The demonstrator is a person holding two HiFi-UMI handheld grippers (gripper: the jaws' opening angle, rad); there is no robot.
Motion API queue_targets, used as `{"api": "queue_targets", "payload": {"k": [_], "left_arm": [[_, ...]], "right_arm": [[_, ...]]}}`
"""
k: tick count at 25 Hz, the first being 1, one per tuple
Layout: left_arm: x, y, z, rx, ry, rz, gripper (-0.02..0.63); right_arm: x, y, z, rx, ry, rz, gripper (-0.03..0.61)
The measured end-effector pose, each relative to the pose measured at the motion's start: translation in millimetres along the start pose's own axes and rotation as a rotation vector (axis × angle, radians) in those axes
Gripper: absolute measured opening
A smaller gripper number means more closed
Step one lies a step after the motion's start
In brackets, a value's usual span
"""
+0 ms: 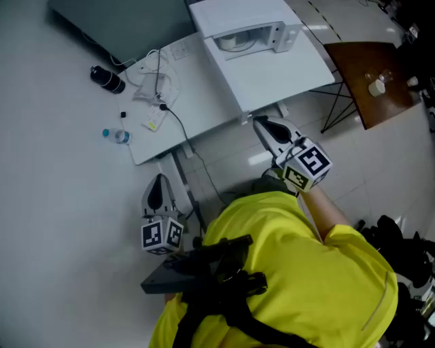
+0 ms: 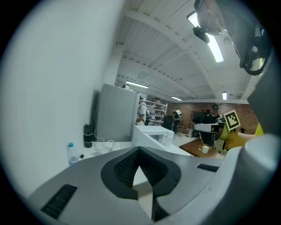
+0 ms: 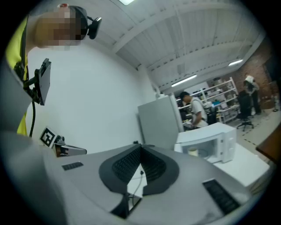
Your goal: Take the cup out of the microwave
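A white microwave (image 1: 248, 30) stands at the far end of a white table (image 1: 204, 102). Its cavity shows from the front, and a pale cup (image 3: 192, 151) stands inside. In the head view the cup (image 1: 234, 42) is only a pale shape in the opening. My right gripper (image 1: 262, 126) is shut and empty, held in the air just off the table's near edge and pointing at the microwave (image 3: 210, 143). My left gripper (image 1: 158, 194) is lower and further left, over the floor by the table legs, also shut with nothing in it. The microwave (image 2: 153, 134) is small and distant in the left gripper view.
A black bottle (image 1: 107, 78), a small water bottle (image 1: 117, 136) and a power strip with cables (image 1: 160, 88) lie on the table's left part. A grey cabinet (image 1: 122, 20) stands behind. A brown table (image 1: 363, 88) with a white cup (image 1: 376, 87) is at right. People stand far off.
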State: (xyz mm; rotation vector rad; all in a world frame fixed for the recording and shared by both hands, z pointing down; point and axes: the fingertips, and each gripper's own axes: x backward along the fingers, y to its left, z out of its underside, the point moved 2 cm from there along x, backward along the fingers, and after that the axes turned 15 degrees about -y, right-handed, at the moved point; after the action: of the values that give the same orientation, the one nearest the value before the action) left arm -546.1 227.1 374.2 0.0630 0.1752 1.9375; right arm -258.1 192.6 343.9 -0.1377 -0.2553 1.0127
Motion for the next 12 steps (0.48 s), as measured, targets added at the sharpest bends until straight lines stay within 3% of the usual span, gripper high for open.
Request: {"api": "queue_targets", "payload": {"k": [8, 12], "left_arm": [[-85.5, -100.0, 10.3, 0.007, 0.010, 0.168, 0.006], [-105.8, -128.3, 18.6, -0.004, 0.028, 0.197, 0.006]], "right_arm": [[108.0, -129.4, -29.9, -0.008, -0.084, 0.321, 0.005], [119.5, -172.8, -24.5, -0.047, -0.109, 0.374, 0.005]]}}
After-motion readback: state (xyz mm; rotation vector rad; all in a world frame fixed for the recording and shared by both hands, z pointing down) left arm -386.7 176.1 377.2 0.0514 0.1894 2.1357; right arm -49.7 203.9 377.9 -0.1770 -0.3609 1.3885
